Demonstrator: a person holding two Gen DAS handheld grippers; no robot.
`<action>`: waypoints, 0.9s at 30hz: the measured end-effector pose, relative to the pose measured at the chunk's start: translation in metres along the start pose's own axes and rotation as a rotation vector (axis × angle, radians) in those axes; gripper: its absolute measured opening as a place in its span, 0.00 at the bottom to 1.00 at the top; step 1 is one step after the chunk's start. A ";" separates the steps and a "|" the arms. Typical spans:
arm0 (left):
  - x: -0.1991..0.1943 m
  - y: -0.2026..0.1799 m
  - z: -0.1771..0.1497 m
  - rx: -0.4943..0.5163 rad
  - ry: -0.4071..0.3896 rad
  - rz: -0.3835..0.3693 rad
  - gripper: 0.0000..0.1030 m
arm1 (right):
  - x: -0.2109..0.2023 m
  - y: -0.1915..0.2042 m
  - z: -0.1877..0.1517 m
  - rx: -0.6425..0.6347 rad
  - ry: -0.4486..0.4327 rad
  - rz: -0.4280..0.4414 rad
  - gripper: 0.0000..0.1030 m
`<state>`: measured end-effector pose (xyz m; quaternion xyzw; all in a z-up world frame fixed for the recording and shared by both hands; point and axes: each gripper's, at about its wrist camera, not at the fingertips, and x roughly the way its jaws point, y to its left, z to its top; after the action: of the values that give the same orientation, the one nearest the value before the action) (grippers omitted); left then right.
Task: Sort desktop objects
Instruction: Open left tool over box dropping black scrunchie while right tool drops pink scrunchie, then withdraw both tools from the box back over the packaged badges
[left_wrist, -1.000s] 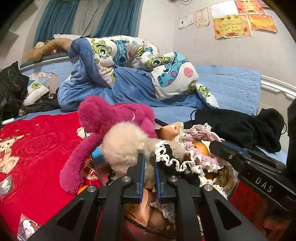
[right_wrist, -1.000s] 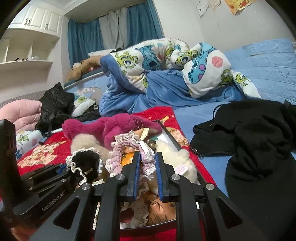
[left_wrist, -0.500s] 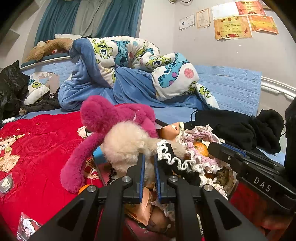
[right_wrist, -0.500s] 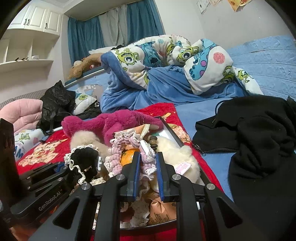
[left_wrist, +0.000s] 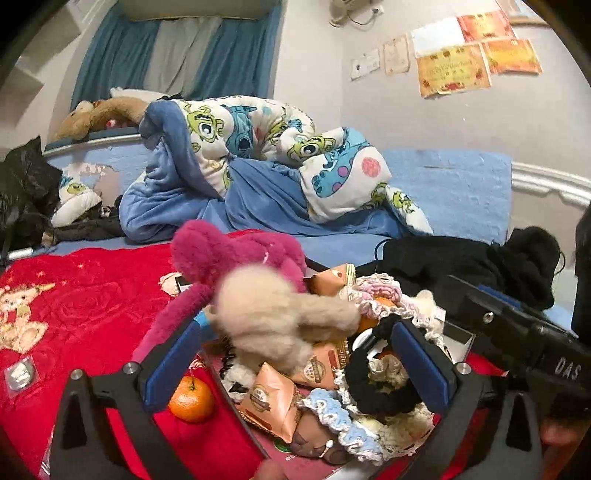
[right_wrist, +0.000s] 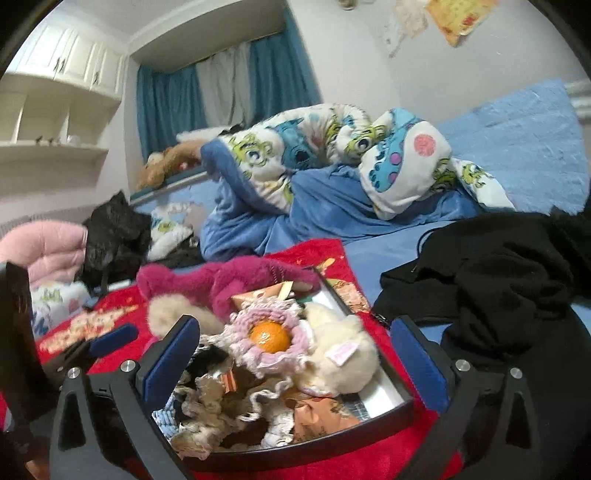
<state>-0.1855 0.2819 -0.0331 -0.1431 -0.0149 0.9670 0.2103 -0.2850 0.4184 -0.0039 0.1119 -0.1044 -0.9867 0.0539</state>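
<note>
A fuzzy magenta plush toy is lying beside a fluffy cream one. A crocheted yarn scrunchie is cupping a glossy, dimpled orange. Glossy snack packets are resting near velvety red cloth.

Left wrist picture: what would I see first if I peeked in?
Probably the big magenta plush toy sprawled over a heaped tray on the red blanket. Then the orange nested in a pink crocheted ring atop the pile, and the cartoon-monster quilt behind.
</note>
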 end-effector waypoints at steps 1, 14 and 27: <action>0.000 0.002 0.000 -0.009 0.004 0.001 1.00 | 0.000 -0.004 0.000 0.019 0.001 -0.002 1.00; -0.004 0.002 0.002 -0.017 -0.018 -0.005 1.00 | 0.000 -0.020 0.000 0.113 0.018 0.006 1.00; -0.025 0.031 0.003 -0.148 -0.093 0.024 1.00 | -0.010 -0.017 -0.001 0.107 -0.025 -0.003 1.00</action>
<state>-0.1773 0.2440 -0.0261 -0.1134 -0.0945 0.9712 0.1868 -0.2770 0.4365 -0.0062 0.1026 -0.1577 -0.9811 0.0450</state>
